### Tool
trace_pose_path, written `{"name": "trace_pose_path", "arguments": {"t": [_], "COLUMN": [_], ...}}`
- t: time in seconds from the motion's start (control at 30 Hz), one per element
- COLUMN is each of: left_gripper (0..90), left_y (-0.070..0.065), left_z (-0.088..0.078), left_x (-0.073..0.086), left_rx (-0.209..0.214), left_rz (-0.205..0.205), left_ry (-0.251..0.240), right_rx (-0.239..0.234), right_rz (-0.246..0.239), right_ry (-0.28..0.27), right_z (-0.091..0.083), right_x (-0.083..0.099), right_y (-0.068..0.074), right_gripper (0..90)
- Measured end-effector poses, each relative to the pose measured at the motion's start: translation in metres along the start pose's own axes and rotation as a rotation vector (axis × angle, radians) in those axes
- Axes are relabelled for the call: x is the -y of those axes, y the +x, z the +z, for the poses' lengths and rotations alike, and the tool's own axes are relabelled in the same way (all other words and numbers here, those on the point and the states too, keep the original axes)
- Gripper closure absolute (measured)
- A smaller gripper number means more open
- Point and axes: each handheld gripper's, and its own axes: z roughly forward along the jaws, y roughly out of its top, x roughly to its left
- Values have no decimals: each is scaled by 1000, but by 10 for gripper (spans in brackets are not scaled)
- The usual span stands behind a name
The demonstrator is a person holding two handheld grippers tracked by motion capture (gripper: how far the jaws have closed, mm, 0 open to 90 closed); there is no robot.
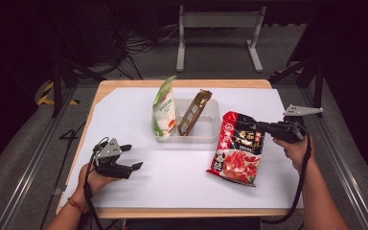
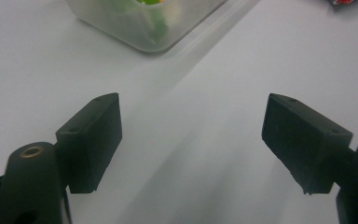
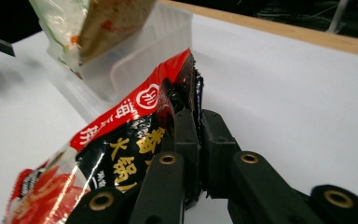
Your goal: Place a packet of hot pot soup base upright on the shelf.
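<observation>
Pinched by one thin edge in the closed right tool [image 3: 196, 154], with its far end still on the bench [image 1: 139, 191] beside the clear tub [image 1: 206, 134]; liable to slip free or snag the rim; left tool [image 2: 191, 140] wide open, empty.

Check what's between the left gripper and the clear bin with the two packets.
Nothing: bare white table sheet runs from the open left gripper to the clear bin, seen in the left gripper view. The high view agrees.
</observation>
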Motion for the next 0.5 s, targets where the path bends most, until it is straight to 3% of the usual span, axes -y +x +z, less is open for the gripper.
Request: {"name": "trace_pose_path", "arguments": {"t": [0.27, 0.5], "left_gripper": [211, 210], "left_y": [0, 0], "left_z": [-1, -2], "left_x": [0, 0], "left_rx": [4, -2], "left_rz": [-6, -5], "left_ry": [-11, -13], "right_rx": [2, 0], "right_rz": [-41, -72], "right_ry": [-25, -86], "right_z": [-14, -29], "right_x": [-17, -29], "right_y": [23, 44], "right_gripper": [876, 878]}}
